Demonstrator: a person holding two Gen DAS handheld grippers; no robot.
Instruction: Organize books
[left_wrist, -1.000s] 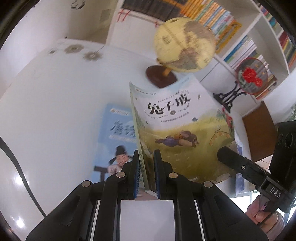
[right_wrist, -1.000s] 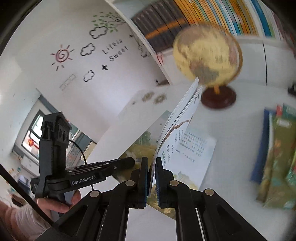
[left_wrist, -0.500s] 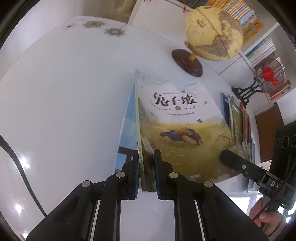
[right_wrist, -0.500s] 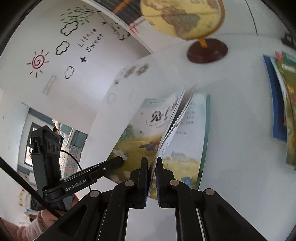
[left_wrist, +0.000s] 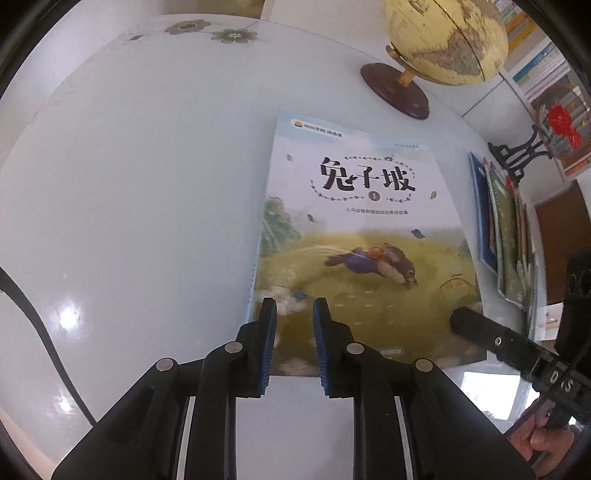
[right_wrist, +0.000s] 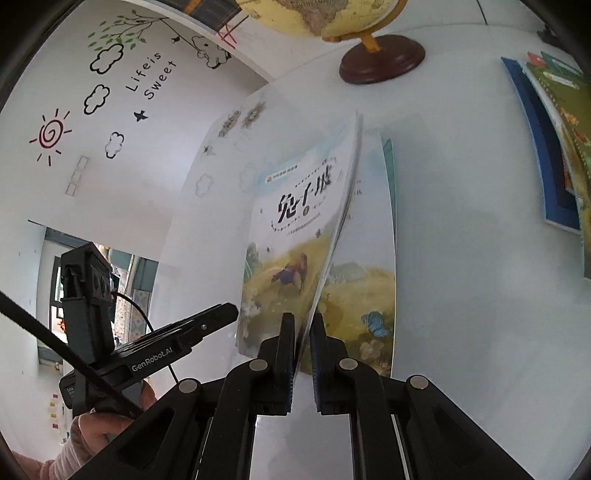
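Jaws on the left gripper (left_wrist: 294, 314) have just been opening and now stand released, with the near left corner of the rabbit book (left_wrist: 364, 236) showing between them but the pads off it. On the right gripper (right_wrist: 302, 326) the jaws are clenched on the book's near right edge, and in the right wrist view that cover curves up from the table while the left wrist view shows it nearly flat.

A second ago both grippers held this book upright above a blue book lying on the white table (left_wrist: 140, 192); now it has come down onto that blue book, of which only a thin edge shows along the left side (left_wrist: 255, 273). That reads as the stacking step nearly done: the right jaws have yet to let go.

Far right of the table lies another pile of books (left_wrist: 502, 236), fanned and overlapping. A globe (left_wrist: 443, 37) stands at the far edge, a red fan on a black stand (left_wrist: 557, 110) beside it, and shelves (left_wrist: 535, 70) behind hold upright books.
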